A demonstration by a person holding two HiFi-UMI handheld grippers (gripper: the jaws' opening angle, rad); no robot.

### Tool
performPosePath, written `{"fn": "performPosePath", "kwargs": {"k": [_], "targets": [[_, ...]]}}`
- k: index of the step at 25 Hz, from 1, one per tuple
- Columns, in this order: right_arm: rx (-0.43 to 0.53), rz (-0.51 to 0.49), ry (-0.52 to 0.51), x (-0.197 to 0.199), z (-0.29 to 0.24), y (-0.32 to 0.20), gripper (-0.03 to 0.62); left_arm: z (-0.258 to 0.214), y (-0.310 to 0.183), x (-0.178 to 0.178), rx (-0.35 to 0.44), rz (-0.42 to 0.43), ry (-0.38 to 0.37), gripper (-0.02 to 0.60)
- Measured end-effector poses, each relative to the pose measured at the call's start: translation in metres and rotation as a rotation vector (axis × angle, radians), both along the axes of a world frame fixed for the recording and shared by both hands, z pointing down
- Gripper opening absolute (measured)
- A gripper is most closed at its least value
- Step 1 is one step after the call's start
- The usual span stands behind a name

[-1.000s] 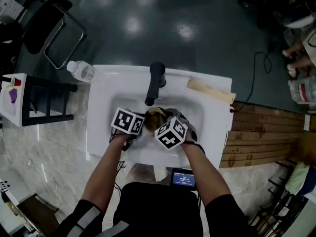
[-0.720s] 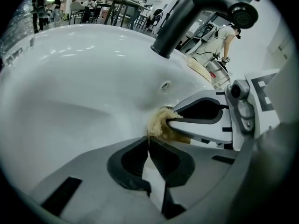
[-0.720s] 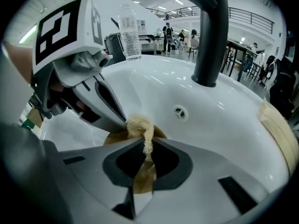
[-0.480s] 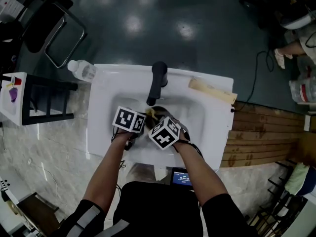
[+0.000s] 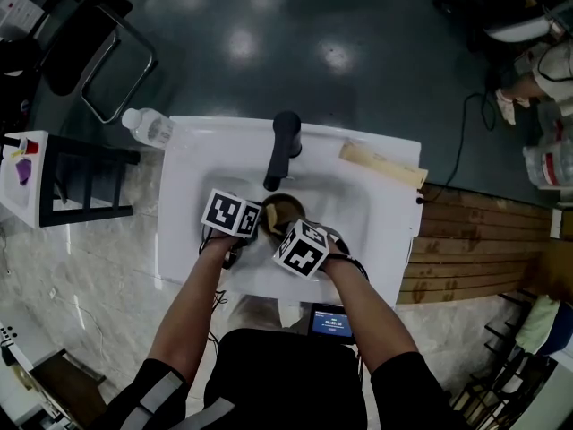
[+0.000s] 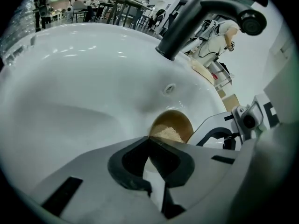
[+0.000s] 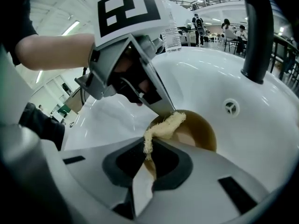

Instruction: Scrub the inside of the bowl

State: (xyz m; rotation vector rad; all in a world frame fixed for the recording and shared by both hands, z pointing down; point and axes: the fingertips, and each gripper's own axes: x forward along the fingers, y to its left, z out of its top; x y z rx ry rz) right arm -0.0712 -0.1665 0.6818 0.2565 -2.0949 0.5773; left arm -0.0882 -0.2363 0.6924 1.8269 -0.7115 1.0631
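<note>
L grip view: left gripper (image 6: 150,139) has its jaws pinched narrow on the near rim of the brown bowl (image 6: 176,120), which sits low in the white sink (image 6: 84,92) just this side of the drain, below the black tap (image 6: 187,22). Pale fibrous scrub pad (image 6: 167,134) lies inside the bowl against the near wall. R grip view: right gripper (image 7: 148,147) is closed tight on the tail of that pad. The rest of the pad trails up over the bowl's rim, ending right by the L jaw tip; can't tell if pad and tip touch. Bowl interior looks wet-brown, no obvious residue, though the lower part is hidden behind the jaws. Head view: both marker cubes sit close together over the basin, bowl mouth showing between them under the tap. Wooden board (image 5: 382,165) on sink's R edge and a bottle (image 5: 146,128) at the back L corner, both well apart from the work. Change vs. 1 s ago: R cube has slid across toward the L cube and the near edge, uncovering more of the bowl mouth. L cube is where it was, clamp unchanged. Reads as a scrub stroke in progress, w/ L steadying and R dragging the pad round the inside. Pad now rides high at the rim, so next pass prob. needs it pushed back down to the bottom.
</note>
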Motion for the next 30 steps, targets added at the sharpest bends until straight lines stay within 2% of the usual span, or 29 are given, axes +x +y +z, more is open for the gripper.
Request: {"fn": "performPosePath", "kwargs": {"k": [4, 9, 20, 25, 30], "targets": [[0.007, -0.037, 0.028, 0.015, -0.002, 0.002, 0.041, 0.001, 0.001, 0.000, 0.003, 0.009, -0.006, 0.009], [0.040, -0.033, 0.081, 0.036, -0.004, -0.007, 0.041, 0.001, 0.001, 0.000, 0.010, 0.023, -0.013, 0.009], [0.232, 0.099, 0.159, 0.055, -0.001, -0.058, 0.041, 0.000, 0.003, 0.000, 0.007, 0.025, -0.024, 0.011], [0.280, 0.113, 0.109, 0.050, -0.003, -0.066, 0.041, -0.002, -0.002, -0.002, 0.019, -0.019, -0.023, 0.011], [0.190, 0.179, 0.012, 0.051, -0.010, -0.064, 0.041, -0.006, -0.007, -0.003, 0.027, -0.070, -0.001, 0.011]]}}
